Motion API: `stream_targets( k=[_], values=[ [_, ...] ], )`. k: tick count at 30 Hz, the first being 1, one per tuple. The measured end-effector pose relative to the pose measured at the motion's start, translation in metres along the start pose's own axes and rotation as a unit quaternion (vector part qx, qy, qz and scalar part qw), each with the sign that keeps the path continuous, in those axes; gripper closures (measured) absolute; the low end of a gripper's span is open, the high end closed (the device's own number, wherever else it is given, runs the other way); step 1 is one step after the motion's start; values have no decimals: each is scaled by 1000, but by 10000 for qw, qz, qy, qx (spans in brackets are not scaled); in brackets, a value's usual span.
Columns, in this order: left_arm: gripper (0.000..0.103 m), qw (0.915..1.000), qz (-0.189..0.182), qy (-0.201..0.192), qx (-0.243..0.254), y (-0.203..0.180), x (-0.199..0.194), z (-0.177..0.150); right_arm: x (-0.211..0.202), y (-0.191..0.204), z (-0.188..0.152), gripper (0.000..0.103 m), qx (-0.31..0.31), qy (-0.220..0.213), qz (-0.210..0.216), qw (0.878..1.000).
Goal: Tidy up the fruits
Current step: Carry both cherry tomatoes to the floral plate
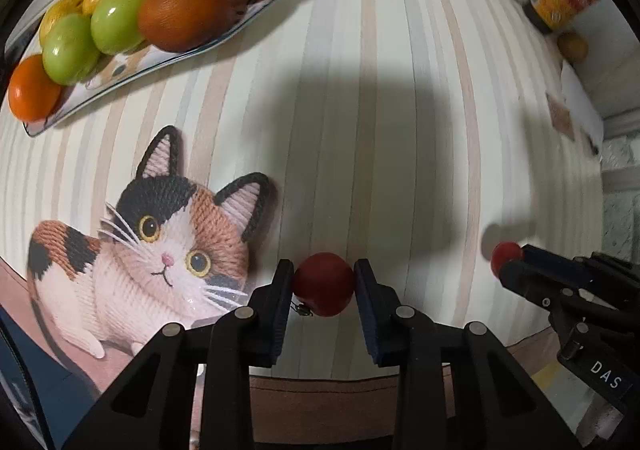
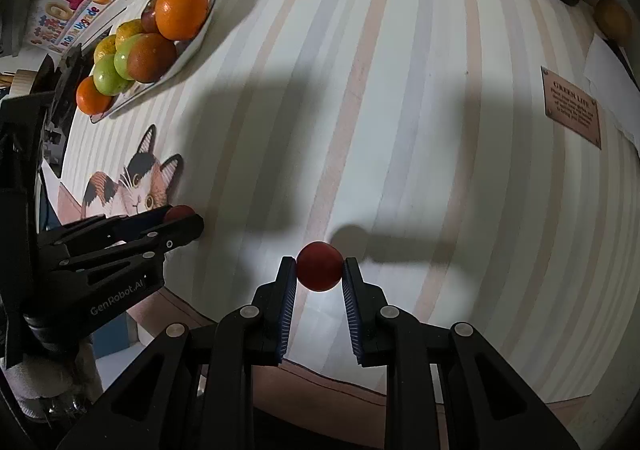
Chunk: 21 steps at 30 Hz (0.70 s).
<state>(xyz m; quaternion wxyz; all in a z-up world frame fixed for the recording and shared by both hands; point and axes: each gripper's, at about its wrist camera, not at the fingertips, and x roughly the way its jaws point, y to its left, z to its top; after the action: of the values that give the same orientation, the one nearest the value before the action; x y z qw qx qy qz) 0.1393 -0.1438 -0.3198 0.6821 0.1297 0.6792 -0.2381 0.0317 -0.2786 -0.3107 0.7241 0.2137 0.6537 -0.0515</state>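
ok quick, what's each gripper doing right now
left gripper: closed on a small red fruit
right gripper: closed on another small red fruit

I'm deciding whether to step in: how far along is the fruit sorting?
Done: the tray already holds oranges, green fruits and darker reddish ones, piled together. In hand: the left gripper is shut on a small red fruit, and the right gripper is shut on another small red fruit; both are above the striped table. Left: neither red fruit has reached the tray yet.
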Motion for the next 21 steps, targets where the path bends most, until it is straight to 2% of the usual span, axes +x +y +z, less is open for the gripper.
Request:
stream_targets(
  k=[7, 11, 14, 18, 21],
  values=[
    [75, 9954, -301, -330, -845, 61, -37, 9, -10, 23, 21, 77, -165, -197, 254, 9993],
    [75, 9844, -512, -670, -1545, 116, -76, 23, -13, 64, 46, 77, -464, -371, 612, 9964],
    [75, 9771, -585, -828, -1871, 152, -94, 37, -14, 107, 71, 77, -686, -516, 895, 9923],
    [75, 9705, -681, -930, -2119, 174, -98, 52, -12, 161, 106, 77, -958, -785, 1117, 9860],
    [75, 9677, -743, -914, -2228, 190, -96, 65, 2, 193, 128, 77, -1173, -876, 1042, 9837]
  ],
)
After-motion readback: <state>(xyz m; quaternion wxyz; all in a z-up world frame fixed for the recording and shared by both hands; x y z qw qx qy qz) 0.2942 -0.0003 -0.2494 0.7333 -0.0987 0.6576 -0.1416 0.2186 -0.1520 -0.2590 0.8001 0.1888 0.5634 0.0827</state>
